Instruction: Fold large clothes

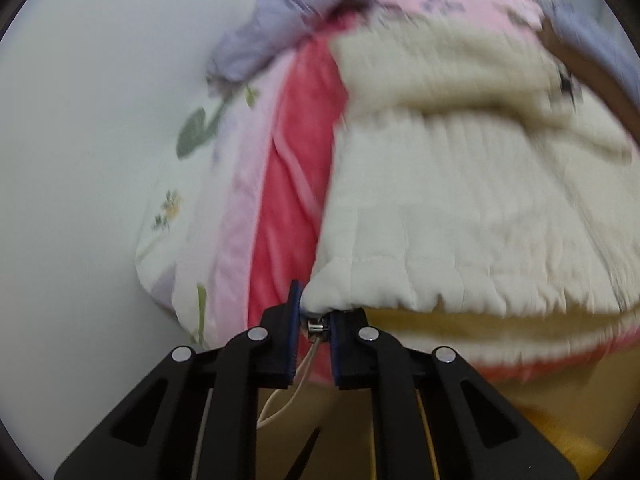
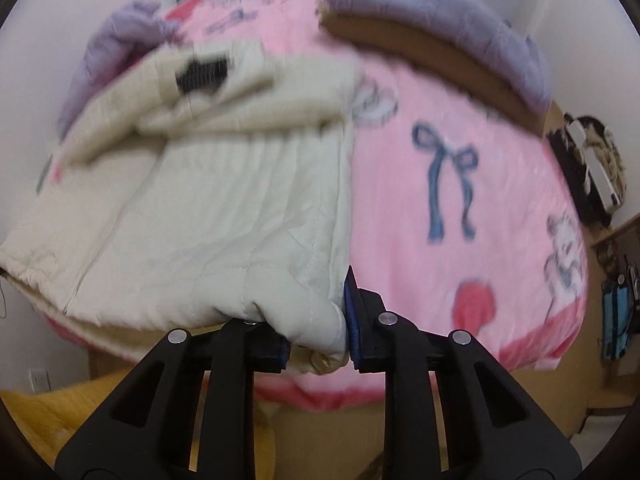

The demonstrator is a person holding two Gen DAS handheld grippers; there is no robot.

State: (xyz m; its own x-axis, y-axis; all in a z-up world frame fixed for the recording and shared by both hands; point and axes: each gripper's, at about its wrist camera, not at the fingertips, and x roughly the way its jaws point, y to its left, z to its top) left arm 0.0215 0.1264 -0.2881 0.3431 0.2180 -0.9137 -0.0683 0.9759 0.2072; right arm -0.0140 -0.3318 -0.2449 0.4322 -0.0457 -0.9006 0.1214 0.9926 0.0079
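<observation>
Left hand-held gripper (image 1: 314, 320): clamped on the near left hem corner of the cream quilted padded jacket (image 1: 460, 220), at a small metal cord end.
Right hand-held gripper (image 2: 320, 320): clamped on the jacket's near right hem corner, fabric bunched between its fingers.
Jacket's place: on the pink plush blanket (image 2: 460, 200) covering the bed, near hem lifted.
Long axis: running away from both cameras, hem nearest, folded sleeves farthest.
Farther: lilac-grey quilted cloth (image 2: 440, 28) at the bed's far edge.
</observation>
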